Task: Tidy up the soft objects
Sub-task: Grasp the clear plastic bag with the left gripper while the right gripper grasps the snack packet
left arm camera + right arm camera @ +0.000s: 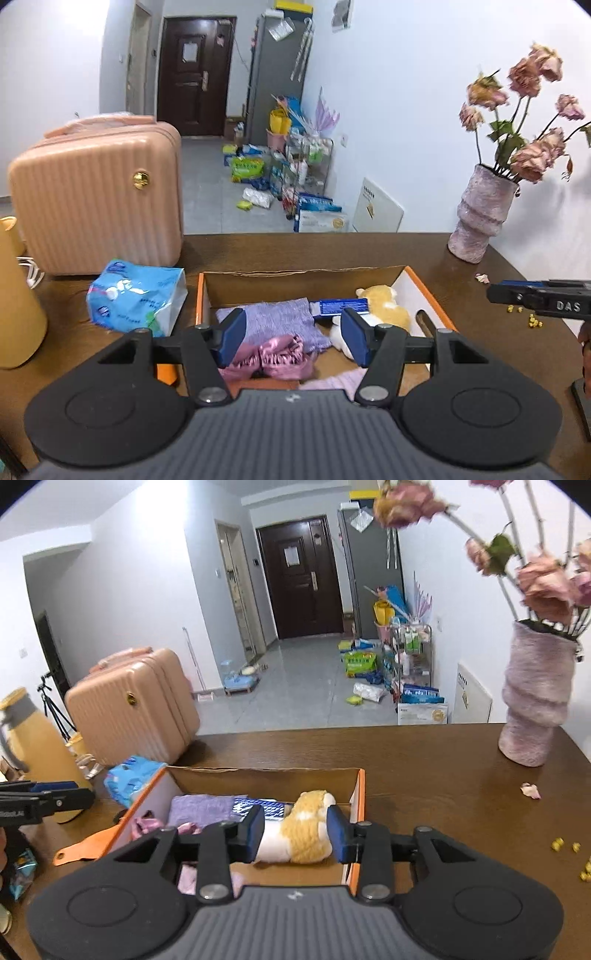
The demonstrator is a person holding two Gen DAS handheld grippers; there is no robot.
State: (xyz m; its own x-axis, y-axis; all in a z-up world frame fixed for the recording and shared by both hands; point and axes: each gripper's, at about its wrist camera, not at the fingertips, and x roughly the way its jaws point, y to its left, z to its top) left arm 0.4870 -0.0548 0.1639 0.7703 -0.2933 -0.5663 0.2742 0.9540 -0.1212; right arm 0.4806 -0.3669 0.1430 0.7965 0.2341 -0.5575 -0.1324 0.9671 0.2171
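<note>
text: "DAS" | on: right tongs [491,293] side

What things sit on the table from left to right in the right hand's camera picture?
Yellow jug → pink suitcase → blue tissue pack → orange box → fallen petal → purple vase.
</note>
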